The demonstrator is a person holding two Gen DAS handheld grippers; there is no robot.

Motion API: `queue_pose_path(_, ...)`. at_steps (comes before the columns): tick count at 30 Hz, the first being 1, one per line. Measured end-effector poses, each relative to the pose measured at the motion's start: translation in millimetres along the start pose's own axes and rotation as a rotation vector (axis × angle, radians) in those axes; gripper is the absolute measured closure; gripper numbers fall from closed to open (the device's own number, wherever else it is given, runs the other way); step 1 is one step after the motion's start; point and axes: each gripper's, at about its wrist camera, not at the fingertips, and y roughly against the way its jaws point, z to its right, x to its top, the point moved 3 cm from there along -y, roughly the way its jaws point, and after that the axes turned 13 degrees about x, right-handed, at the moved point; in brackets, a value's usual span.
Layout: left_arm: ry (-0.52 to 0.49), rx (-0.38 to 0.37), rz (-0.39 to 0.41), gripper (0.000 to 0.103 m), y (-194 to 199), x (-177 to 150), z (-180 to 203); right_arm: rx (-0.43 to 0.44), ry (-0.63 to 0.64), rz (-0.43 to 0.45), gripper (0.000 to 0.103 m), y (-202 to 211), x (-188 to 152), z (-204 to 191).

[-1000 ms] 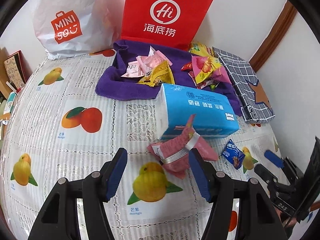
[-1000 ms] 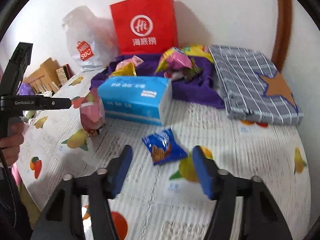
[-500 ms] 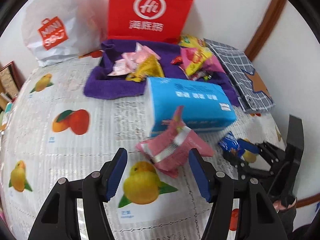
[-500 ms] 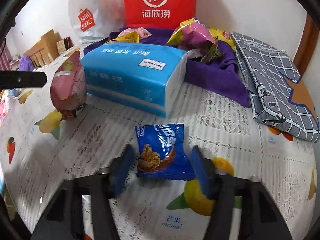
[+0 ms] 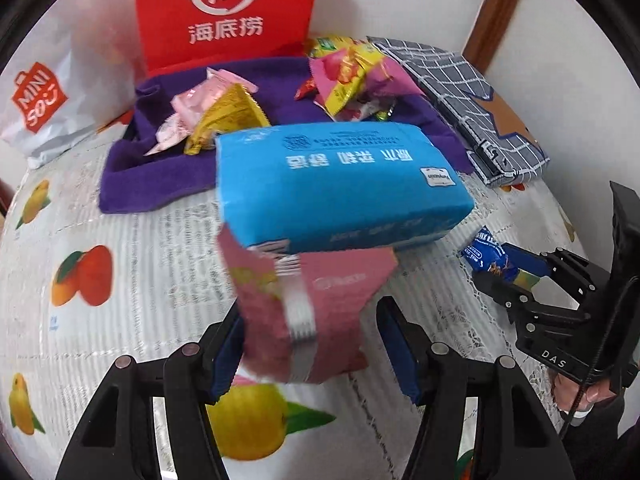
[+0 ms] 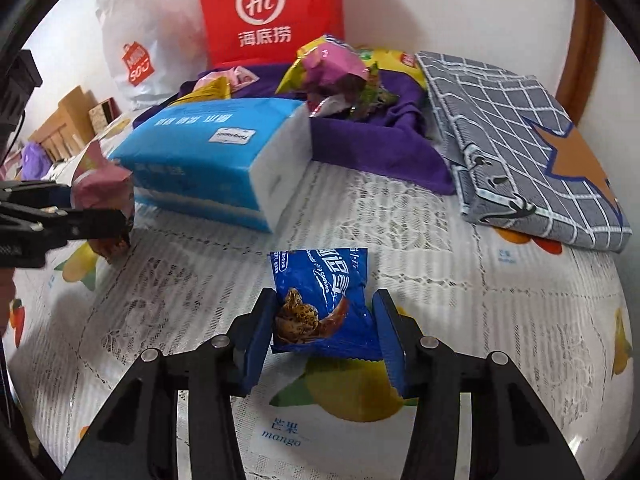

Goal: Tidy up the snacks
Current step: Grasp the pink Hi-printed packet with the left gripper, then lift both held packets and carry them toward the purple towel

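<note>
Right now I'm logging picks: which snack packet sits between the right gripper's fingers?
The blue chocolate chip cookie packet, alone on the bare tablecloth. The pink packet sits at the left gripper; the rest lie on the purple cloth.

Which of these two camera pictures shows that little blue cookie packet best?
The right wrist view: the blue cookie packet lies close and sharp between the right gripper fingers, its cookie picture and lettering plain. In the left wrist view it is small, far right, partly covered by that gripper.

Red bag (image 6: 270, 12): "Hi" logo, 海底捞. White bag (image 5: 48, 92): "MINISO". Blue packet (image 6: 322, 300): "Chocolate chip cookies"; tablecloth (image 6: 500, 320): 芒果 "mango"; right gripper (image 5: 516, 276) body: "DAS".
</note>
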Motion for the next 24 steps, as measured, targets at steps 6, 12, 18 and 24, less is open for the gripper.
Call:
queue_pose_path(6, 0.015, -0.042, -0.012, 0.061, 4, -2, -1, -0.003, -0.036, 0.031, 0.054, 11, 3, 2)
queue_pose_path(12, 0.029, -0.057, 0.021, 0.061, 30, -3, -7, -0.013, -0.053, 0.100, 0.054, 35, 6, -4)
queue_pose_path(18, 0.020, -0.055, 0.059, 0.061, 57, 0, -8, -0.051, -0.076, 0.164, 0.054, 60, 11, -13)
queue_pose_path(24, 0.014, -0.067, 0.098, 0.061, 80, 8, -11, -0.095, -0.099, 0.197, 0.054, 80, 25, -25)
